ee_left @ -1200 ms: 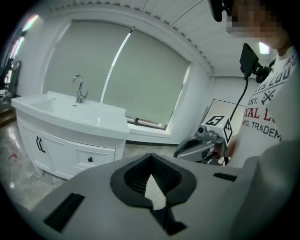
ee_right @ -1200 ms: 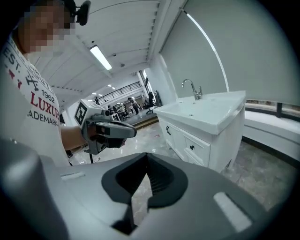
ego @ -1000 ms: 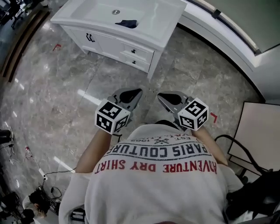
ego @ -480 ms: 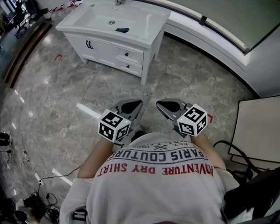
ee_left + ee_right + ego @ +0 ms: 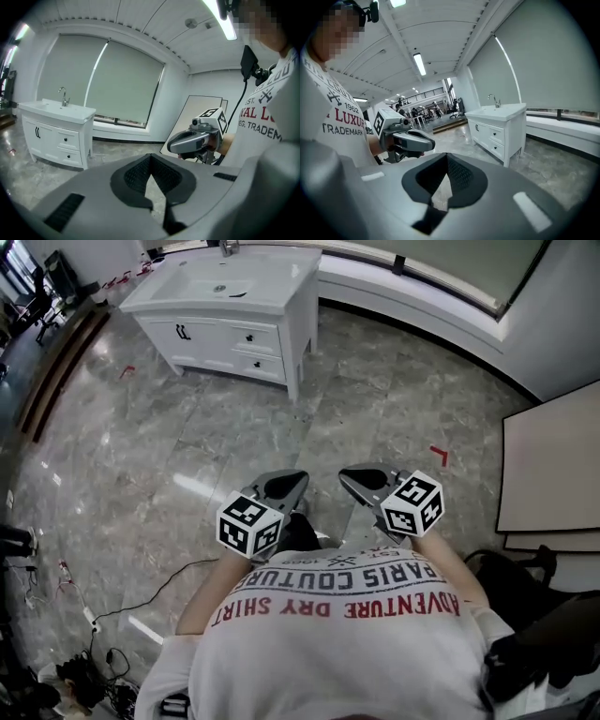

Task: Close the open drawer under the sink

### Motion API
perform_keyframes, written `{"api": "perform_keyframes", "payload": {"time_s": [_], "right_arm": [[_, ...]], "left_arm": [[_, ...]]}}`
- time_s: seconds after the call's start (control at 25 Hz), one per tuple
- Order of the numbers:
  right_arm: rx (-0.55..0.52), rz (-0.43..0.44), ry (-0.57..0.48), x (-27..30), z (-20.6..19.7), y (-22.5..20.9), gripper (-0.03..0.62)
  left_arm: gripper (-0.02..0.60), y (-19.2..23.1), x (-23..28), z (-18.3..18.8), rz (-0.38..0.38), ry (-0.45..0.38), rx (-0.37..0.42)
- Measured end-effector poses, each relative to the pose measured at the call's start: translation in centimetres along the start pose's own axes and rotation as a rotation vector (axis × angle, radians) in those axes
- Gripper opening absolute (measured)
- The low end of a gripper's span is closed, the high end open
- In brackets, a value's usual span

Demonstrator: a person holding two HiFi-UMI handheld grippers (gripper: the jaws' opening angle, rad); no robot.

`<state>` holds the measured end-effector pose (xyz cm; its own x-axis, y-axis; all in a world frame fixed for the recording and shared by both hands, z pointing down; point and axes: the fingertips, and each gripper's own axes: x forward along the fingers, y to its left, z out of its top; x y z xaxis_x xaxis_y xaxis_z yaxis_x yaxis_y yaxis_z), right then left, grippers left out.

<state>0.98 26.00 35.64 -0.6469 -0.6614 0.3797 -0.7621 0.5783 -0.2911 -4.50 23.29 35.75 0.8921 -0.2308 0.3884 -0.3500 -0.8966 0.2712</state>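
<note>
The white vanity cabinet with a built-in basin (image 5: 225, 296) stands at the far left edge of the grey marble floor (image 5: 169, 446), well apart from both claws. Its two small drawers with dark knobs (image 5: 253, 337) sit in the right half of its front. The head view shows them too small to judge, and in the left gripper view they seem flush with the front, though that is not certain. The person's white printed T-shirt (image 5: 347, 634) fills the lower part of the head view and hides the floor underfoot.

The left claw (image 5: 281, 486) and the right claw (image 5: 366, 478) hang side by side just in front of the chest, not touching. Each claw's own view shows its black ribbed pads (image 5: 135, 176) meeting at the tips. Only a thin wedge of floor shows behind them, and nothing is held.

Open floor runs unbroken from the claws to the cabinet. A beige board (image 5: 553, 465) leans at the floor's right edge, cut off by the frame, and tangled black cables (image 5: 84, 671) lie at the near left corner. The chrome tap (image 5: 62, 96), a mere speck from the head, stands clear in the gripper views. Only the right gripper view shows the distant desks and chairs (image 5: 426, 112) beyond the cabinet.
</note>
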Motion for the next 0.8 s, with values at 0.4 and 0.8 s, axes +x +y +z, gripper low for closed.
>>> {"api": "perform_keyframes", "payload": {"time_s": [0.4,0.8], "right_arm": [[-0.005,0.045,-0.056,-4.3,0.4,6.7,0.002],[-0.016,0.042,-0.066,-4.6,-0.3,7.7,0.001]], "left_arm": [[0.002,-6.9,-5.3,1.1,0.036,-0.068,0.001],[0.002,-7.8,-6.2,0.7,0.057,-0.083,0.001]]}}
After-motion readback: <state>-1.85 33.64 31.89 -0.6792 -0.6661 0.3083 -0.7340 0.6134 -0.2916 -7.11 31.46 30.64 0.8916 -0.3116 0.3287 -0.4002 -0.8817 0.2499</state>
